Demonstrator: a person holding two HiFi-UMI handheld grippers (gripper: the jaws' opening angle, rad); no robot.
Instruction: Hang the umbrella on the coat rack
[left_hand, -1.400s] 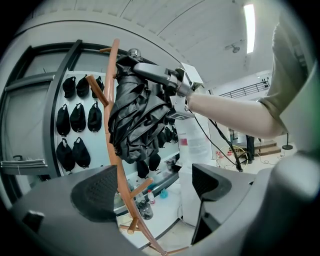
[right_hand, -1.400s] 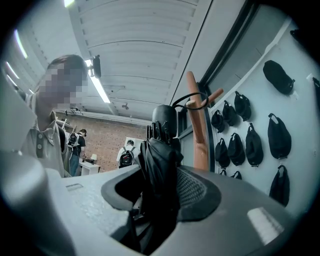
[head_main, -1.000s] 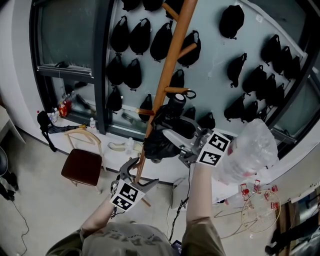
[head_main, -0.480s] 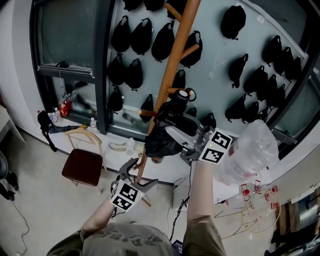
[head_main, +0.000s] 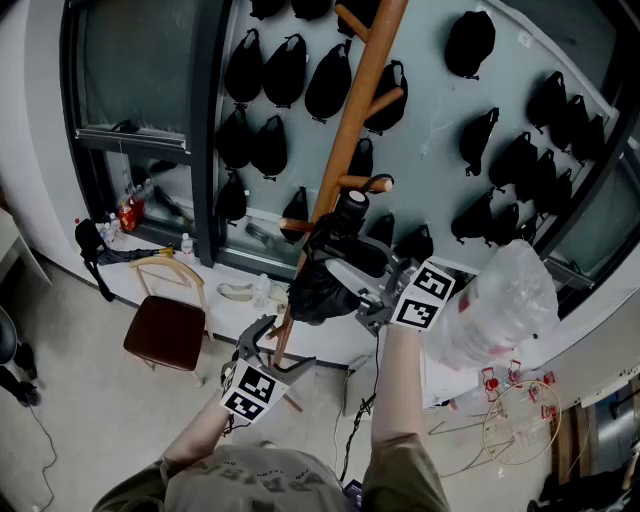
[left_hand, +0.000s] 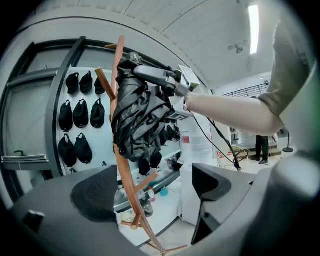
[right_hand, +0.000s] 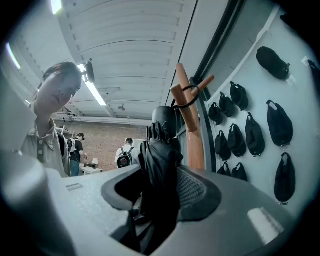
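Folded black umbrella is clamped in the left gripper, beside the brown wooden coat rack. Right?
Wrong gripper. The folded black umbrella is clamped in the right gripper, beside the brown wooden coat rack; the right gripper view shows it between the fingers. The left gripper has its fingers apart.

The coat rack (head_main: 345, 150) you worked at was smooth, lightly glossy wood. The umbrella (head_main: 318, 288) was crumpled black cloth with a faint sheen. Your right gripper (right_hand: 160, 187) had matt grey plastic jaws with finely textured dark pads (right_hand: 197, 192), probably rubber. The bag (head_main: 500, 300) beside you was clear, shiny plastic.
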